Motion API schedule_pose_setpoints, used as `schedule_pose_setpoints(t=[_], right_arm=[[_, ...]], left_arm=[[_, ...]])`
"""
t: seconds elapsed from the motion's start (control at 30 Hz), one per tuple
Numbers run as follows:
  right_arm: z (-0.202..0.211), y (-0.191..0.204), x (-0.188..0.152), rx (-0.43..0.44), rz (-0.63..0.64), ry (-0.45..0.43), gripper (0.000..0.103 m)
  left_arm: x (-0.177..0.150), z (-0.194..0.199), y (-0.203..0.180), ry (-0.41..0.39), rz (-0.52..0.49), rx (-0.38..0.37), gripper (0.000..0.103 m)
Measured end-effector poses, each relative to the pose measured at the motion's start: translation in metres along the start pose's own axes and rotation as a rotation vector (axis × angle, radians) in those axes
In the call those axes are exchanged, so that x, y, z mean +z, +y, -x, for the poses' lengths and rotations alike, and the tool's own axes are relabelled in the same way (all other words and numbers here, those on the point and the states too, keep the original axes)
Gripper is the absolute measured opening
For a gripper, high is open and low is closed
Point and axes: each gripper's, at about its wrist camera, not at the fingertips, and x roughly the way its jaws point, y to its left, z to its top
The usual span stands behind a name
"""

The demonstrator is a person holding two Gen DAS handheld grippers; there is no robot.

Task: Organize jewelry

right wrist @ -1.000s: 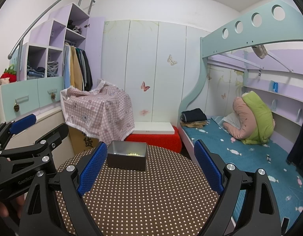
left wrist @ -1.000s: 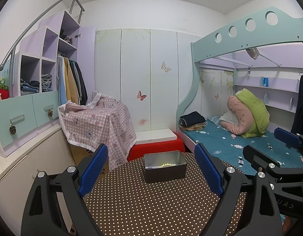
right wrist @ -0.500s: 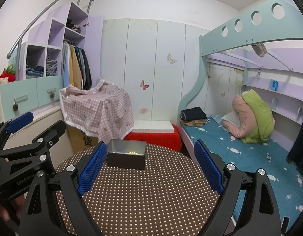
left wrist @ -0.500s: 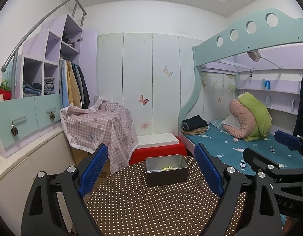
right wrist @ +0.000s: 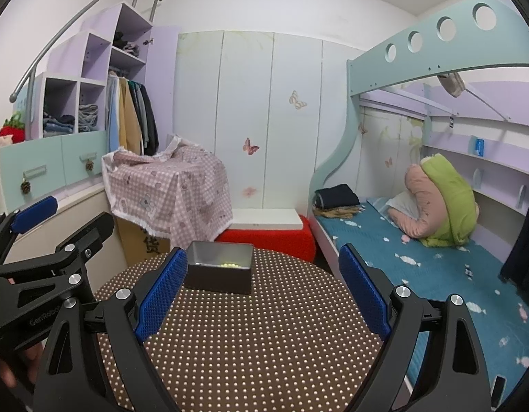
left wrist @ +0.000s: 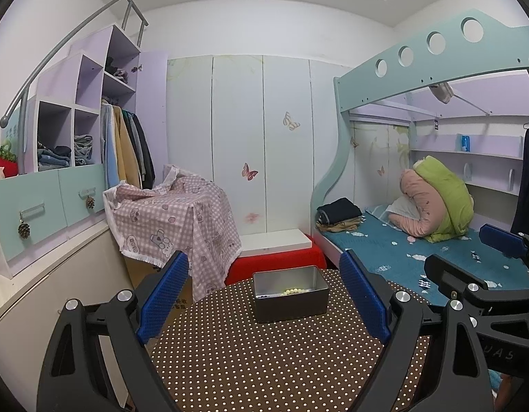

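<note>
Currently both grippers, left gripper (left wrist: pixel 262 298) and right gripper (right wrist: pixel 262 297), stand apart, empty. Pale-yellow bead string (left wrist: pixel 293 290) in grey metal tin (left wrist: pixel 290 305): likely light, limp, slippery; pinch mid-strand.

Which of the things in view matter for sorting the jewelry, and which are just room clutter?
Job:
- metal box on the dotted table
- pale bead string inside it
- left gripper and right gripper, jaws open

Clutter:
- checked cloth
- folded clothes on the bed
- rolled quilts

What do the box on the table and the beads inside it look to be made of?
The box looks like metal: dull grey walls with a brushed, faintly reflective inner sheen. The beads look like pale yellowish glossy pearls or plastic; too small to tell.
</note>
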Motion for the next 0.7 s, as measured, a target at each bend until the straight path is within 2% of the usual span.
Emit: schedule_pose_setpoints(t=[0.7], right_arm=[[-0.0003,0.0009,-0.0004,-0.002,0.0,-0.001,0.087]], left_arm=[[-0.0008,-0.0006,0.0003,0.001,-0.002,0.001,0.087]])
